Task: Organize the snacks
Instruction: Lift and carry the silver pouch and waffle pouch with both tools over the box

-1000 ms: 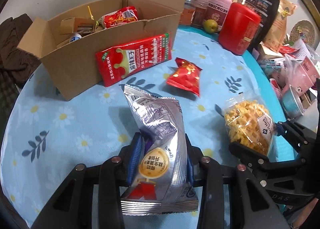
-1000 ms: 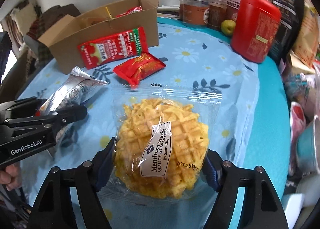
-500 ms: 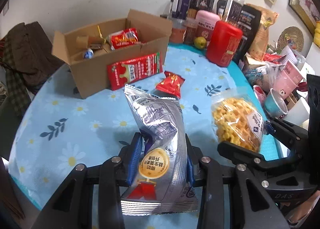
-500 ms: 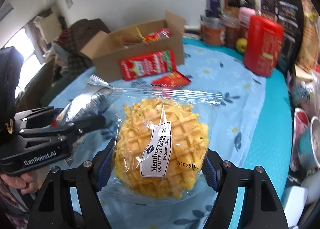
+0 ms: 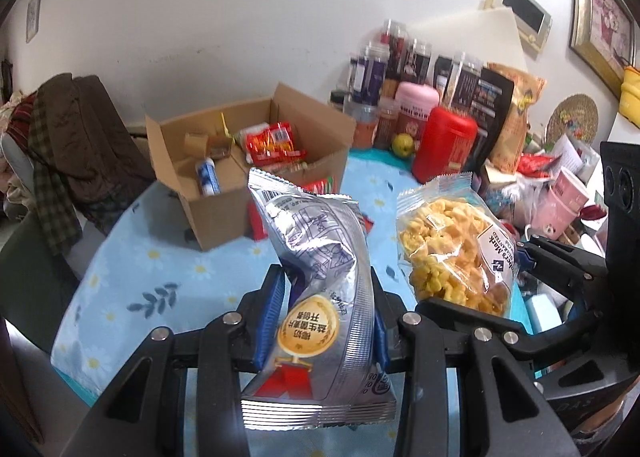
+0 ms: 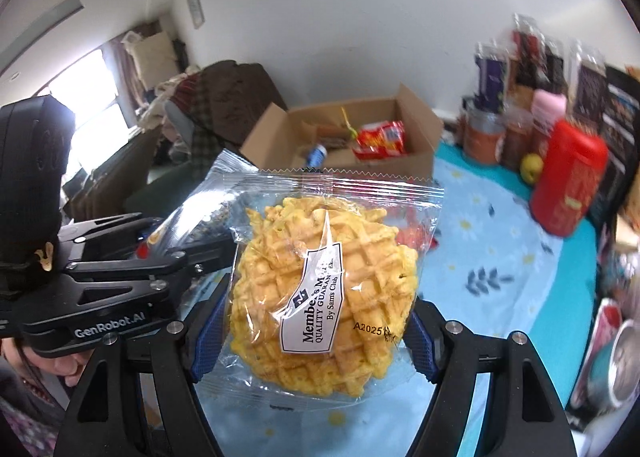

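My left gripper (image 5: 324,321) is shut on a silver snack bag (image 5: 320,289), held upright high above the table. My right gripper (image 6: 312,329) is shut on a clear-wrapped waffle pack (image 6: 320,289), also held high. The waffle pack (image 5: 452,249) shows to the right in the left wrist view, and the left gripper (image 6: 192,253) with the silver bag (image 6: 200,209) shows at left in the right wrist view. An open cardboard box (image 5: 224,213) holding red snack packs (image 5: 276,141) stands ahead on the table; it also shows in the right wrist view (image 6: 416,169).
The round table has a blue daisy cloth (image 5: 168,265). A red canister (image 5: 444,149), a pink jar (image 5: 416,105), a green fruit (image 5: 402,144), bottles and bags crowd its far right. Pink cups (image 5: 560,201) stand at right. A chair with dark clothes (image 5: 68,145) is at left.
Both grippers have risen well above the table with their packs. The box and table now look farther away and lower, and the box's inside is more visible.
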The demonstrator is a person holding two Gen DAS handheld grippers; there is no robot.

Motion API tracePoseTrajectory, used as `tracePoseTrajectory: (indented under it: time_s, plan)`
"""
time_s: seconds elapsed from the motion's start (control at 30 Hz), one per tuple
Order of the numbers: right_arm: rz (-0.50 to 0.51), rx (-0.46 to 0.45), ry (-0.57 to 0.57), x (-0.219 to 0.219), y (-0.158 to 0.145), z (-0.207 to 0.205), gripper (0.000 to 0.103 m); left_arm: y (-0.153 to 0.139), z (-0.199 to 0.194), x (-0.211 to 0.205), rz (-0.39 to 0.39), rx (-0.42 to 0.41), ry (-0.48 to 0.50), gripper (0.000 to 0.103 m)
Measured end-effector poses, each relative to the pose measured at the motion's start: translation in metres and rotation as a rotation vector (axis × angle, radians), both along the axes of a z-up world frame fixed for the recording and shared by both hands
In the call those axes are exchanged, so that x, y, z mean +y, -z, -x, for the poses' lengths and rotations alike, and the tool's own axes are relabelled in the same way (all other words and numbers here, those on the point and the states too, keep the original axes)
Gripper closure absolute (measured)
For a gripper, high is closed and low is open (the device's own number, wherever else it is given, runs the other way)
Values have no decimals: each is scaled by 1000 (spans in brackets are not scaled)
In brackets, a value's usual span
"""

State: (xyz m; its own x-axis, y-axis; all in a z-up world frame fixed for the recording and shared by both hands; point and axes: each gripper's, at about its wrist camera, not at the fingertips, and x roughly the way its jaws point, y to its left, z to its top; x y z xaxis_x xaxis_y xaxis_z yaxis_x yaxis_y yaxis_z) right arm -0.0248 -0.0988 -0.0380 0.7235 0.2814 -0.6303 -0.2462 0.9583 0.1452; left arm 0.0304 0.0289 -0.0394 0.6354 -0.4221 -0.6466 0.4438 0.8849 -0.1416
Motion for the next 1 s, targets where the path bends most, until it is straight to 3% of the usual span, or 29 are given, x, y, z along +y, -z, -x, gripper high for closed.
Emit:
tracePoseTrajectory:
  time_s: [0.47, 1.0]
  plan:
    - [26, -90, -52, 10, -50, -40, 27, -44, -35, 8, 47, -116, -21, 65]
    - [24, -153, -51, 1, -77, -130, 27, -74, -128, 15, 93, -201, -35, 65]
